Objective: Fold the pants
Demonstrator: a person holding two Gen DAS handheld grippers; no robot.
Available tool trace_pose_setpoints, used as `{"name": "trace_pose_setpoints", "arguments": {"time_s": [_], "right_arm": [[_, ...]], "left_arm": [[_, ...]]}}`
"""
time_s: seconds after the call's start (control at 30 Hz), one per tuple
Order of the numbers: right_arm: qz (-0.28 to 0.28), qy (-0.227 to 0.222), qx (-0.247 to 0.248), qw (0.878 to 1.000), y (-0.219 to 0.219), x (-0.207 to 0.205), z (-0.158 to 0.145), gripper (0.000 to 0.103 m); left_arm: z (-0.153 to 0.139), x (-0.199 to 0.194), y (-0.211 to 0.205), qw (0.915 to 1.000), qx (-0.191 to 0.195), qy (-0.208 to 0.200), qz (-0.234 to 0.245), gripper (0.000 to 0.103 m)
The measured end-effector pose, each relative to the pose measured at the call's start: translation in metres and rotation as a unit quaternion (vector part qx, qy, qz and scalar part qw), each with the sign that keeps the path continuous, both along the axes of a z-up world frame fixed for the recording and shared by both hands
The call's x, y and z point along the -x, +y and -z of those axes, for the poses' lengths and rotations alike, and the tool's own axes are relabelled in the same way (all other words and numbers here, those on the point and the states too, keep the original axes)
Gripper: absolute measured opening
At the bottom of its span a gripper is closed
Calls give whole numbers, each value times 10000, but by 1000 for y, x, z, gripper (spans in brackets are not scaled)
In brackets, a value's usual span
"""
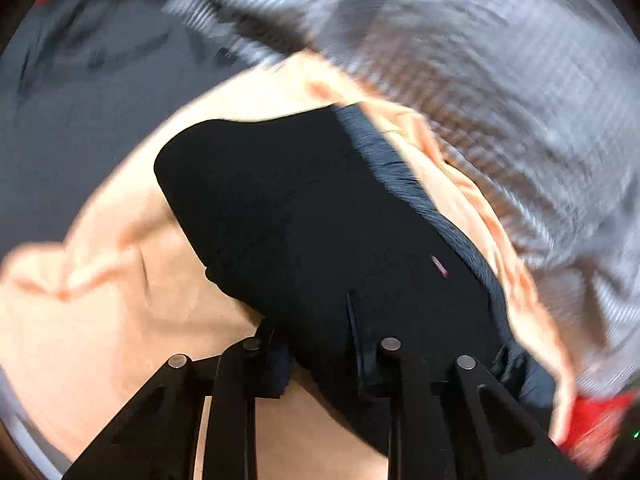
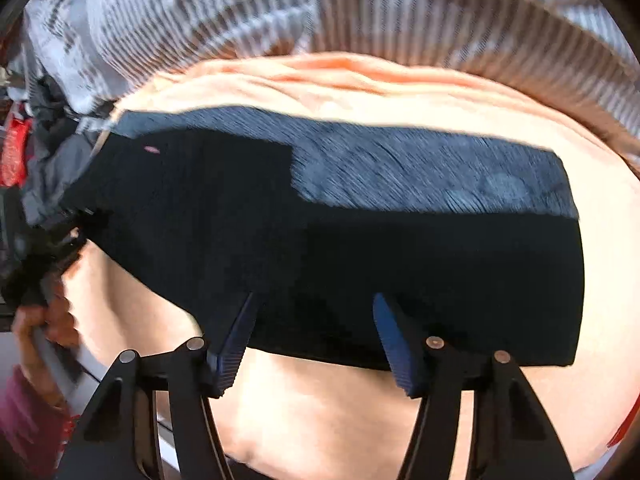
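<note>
The black pants (image 1: 288,208) lie folded into a long band on a peach cloth (image 1: 100,320), with a greyer ribbed strip along the far edge. My left gripper (image 1: 310,328) points steeply down at one end of the pants, and black fabric fills the narrow gap between its jaws. In the right wrist view the pants (image 2: 360,272) stretch across the picture. My right gripper (image 2: 316,304) hangs over their near edge, its blue pads (image 2: 394,336) wide apart and clear of the cloth.
Striped grey bedding (image 1: 500,80) (image 2: 200,12) lies beyond the peach cloth (image 2: 340,400). A plain grey surface (image 1: 80,120) is at the upper left. A red item (image 1: 596,420) (image 2: 14,152) sits near the pants' end. A hand (image 2: 48,320) and maroon sleeve (image 2: 28,412) show at left.
</note>
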State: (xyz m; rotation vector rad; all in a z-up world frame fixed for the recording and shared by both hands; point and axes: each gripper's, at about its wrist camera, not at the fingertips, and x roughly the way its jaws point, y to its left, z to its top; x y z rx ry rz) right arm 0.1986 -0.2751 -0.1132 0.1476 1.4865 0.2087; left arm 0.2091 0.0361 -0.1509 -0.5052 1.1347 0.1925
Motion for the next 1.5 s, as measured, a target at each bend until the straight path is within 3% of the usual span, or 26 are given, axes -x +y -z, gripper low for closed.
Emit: {"name": "trace_pose_setpoints", "arguments": {"time_s": [0.17,0.27,0.37,0.57,0.77,0.87,0.97,1.0,1.03,1.13,1.23,1.37,1.5], "right_arm": [[-367,-125,-617,9973,33,-41,-37,66],[-671,-77,-958,9931,67,-73,-55,79],[-1112,40,-1241,9860,111,-106,-68,83],[-2214,429,-1146,9675,214,-148,-70,86],[-3130,1001,-718,9417,297,-153,-39,87],[-3294,1272,-341,9350,316,-150,-14,87],[-3285,1535,-254,9316,316,-151,1,82],[-3291,1634,-252,9297,315,-150,6,70],[-3273,1701,-333,9289,312,-149,8,43],[-3074,1663,-562,9353,299,-150,4,23],[-2829,1370,-870,9453,271,-153,-11,20],[-2325,997,-1488,9560,216,-149,-37,20],[-1815,609,-2102,9587,155,-136,-66,20]], "left_arm": [[-26,0,-39,9926,-1000,-237,652,23],[-32,-1,-55,9853,-1355,-318,992,23],[-38,-2,-67,9780,-1622,-397,1247,23],[-39,-4,-74,9732,-1772,-459,1389,23],[-40,-2,-74,9708,-1839,-497,1459,23],[-38,-1,-75,9704,-1862,-479,1463,23],[-37,-1,-74,9697,-1882,-485,1481,23],[-37,0,-74,9695,-1882,-487,1494,23],[-37,-1,-74,9691,-1891,-477,1514,23],[-40,-1,-79,9682,-1895,-493,1557,23],[-50,2,-88,9647,-1905,-646,1698,23],[-71,9,-115,9525,-2027,-936,2073,23],[-97,19,-149,9393,-2055,-1234,2455,23]]}}
